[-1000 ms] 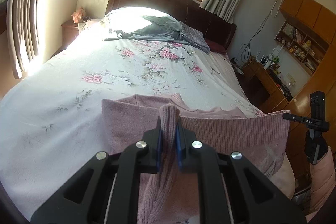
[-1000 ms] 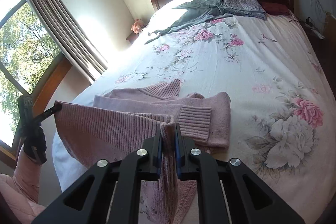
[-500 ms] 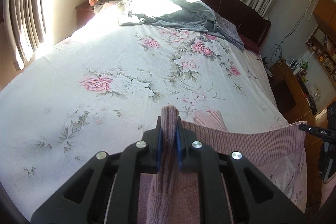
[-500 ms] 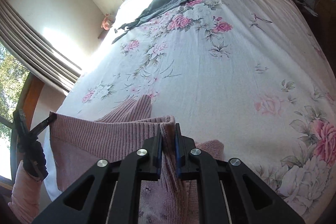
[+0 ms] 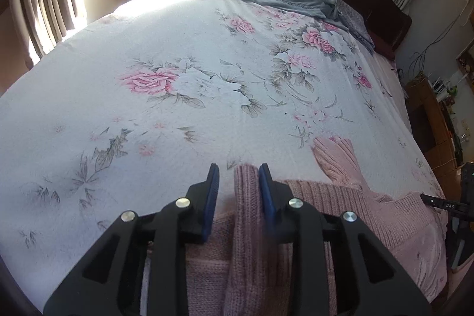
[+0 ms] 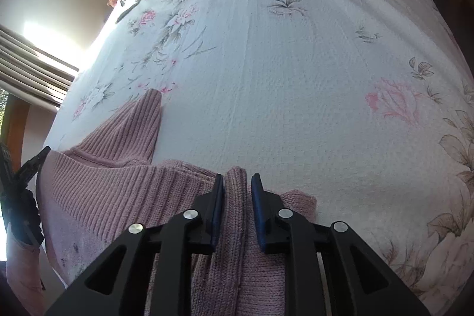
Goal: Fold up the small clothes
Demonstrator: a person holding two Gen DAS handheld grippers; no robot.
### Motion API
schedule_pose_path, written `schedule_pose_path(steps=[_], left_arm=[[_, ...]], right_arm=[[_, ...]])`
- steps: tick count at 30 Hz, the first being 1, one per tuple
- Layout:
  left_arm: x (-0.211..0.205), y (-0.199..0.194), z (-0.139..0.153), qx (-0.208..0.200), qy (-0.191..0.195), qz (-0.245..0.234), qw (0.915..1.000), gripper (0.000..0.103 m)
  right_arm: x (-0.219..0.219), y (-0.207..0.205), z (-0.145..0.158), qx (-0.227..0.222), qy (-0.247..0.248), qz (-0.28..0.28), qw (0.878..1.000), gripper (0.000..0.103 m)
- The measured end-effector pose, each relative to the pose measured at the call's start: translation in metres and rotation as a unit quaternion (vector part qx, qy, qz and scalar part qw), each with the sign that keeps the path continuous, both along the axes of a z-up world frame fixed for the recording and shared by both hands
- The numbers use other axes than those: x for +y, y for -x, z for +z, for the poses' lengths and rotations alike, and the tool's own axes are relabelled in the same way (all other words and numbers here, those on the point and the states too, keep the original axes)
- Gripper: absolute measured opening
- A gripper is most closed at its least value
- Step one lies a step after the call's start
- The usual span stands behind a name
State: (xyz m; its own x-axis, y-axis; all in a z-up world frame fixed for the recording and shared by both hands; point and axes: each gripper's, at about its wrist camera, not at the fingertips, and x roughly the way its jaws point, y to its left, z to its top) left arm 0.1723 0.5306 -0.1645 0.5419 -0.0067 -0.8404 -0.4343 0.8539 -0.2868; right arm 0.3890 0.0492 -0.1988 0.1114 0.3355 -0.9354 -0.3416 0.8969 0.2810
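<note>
Both hand-held grippers have spread apart, releasing the ribbed pink knit sweater. Left hand-held gripper and right hand-held gripper straddle its folds on the floral white bed.

Pink sweater on the floral bedspread

The right gripper has its jaws parted around a knit fold; the left gripper shows at the sweater's far corner.

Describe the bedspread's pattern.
The bedspread is white with pink roses and grey-green leaves, clearest in the left wrist view.
</note>
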Motion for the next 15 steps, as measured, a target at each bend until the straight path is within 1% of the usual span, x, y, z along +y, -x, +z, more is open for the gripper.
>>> schedule_pose_path(steps=[1,2,3,5,8,9,11,13,15], left_arm=[[0.001,0.003,0.009,-0.008,-0.005,0.003,0.9999,0.031],[-0.001,0.007,0.020,-0.018,-0.012,0.004,0.9998,0.031],[-0.006,0.010,0.031,-0.028,-0.019,0.001,0.9994,0.031],[-0.019,0.013,0.048,-0.048,-0.030,-0.020,0.9982,0.031],[-0.048,0.011,0.059,-0.061,-0.033,-0.069,0.9952,0.032],[-0.059,0.009,0.057,-0.059,-0.032,-0.084,0.9942,0.032],[-0.074,0.004,0.047,-0.047,-0.019,-0.109,0.9927,0.032],[-0.083,0.000,0.028,-0.022,-0.028,-0.119,0.9922,0.032],[-0.085,-0.004,0.002,0.014,-0.033,-0.123,0.9917,0.030]], right_arm=[[-0.001,0.001,0.008,-0.004,-0.002,0.003,1.000,0.031],[-0.003,0.003,0.016,-0.009,-0.005,0.003,1.000,0.042],[-0.005,0.005,0.026,-0.018,-0.008,0.003,1.000,0.045],[-0.006,0.009,0.043,-0.040,-0.010,0.008,0.999,0.045],[0.003,0.022,0.062,-0.054,-0.031,0.042,0.997,0.044],[0.009,0.027,0.066,-0.057,-0.033,0.058,0.996,0.044],[0.020,0.038,0.064,-0.052,-0.029,0.091,0.994,0.044],[0.028,0.047,0.053,-0.047,-0.001,0.107,0.993,0.044],[0.030,0.049,0.035,-0.032,0.021,0.109,0.993,0.043]])
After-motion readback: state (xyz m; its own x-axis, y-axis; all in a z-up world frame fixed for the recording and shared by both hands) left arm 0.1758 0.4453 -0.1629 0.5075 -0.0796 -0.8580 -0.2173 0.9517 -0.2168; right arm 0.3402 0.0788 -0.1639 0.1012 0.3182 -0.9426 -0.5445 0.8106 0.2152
